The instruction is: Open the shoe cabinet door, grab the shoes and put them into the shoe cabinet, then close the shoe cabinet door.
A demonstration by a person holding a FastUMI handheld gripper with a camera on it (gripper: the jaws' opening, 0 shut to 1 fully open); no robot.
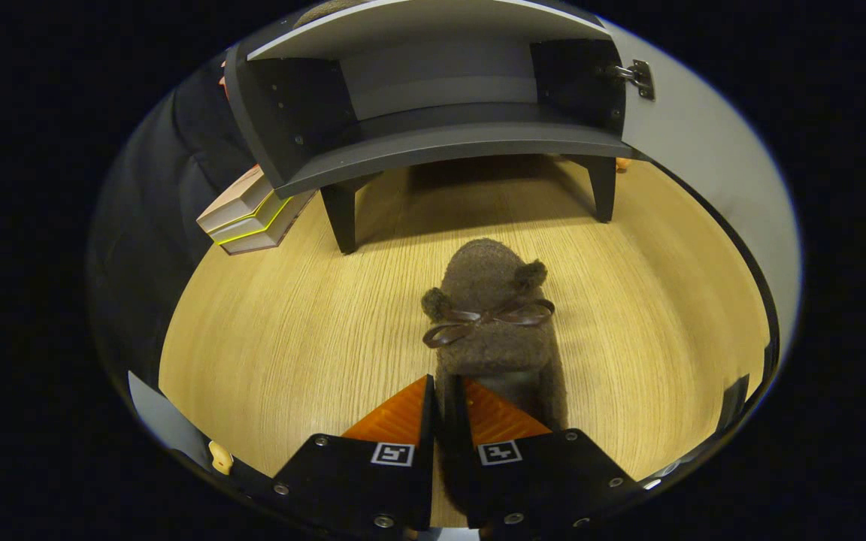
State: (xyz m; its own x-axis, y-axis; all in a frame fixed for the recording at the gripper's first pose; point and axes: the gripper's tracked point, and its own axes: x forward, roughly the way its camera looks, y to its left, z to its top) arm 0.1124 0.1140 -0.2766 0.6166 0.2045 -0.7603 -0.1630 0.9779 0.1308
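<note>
You have the fuzzy brown slipper with the thin ribbon bow (489, 315) caught by its heel end in the gripper (444, 398); the two fingers are drawn close together with the left side wall of the slipper's collar pinched between them, one finger outside and the other seemingly down in the foot opening — though the fleece hides the exact contact, so I would not swear both pads bear squarely. The toe points straight ahead over the pale wood-grain tabletop (290, 338), whether resting on it or just above I cannot tell, and it aims at the dark grey shoe cabinet on short legs (433, 143), which stands well beyond with its white door (704, 165) swung wide to the right.

So the step in hand is the carry. Raise the slipper enough that its toe clears the front lip of the cabinet's lower shelf, and keep the wrist level — a one-sided grip on soft fleece will likely let the toe droop or swing. Go in down the middle, clear of the door hinge (640, 75) and away from the stack of books (252, 218) beside the cabinet's left leg. Release only once the sole sits on the shelf.
</note>
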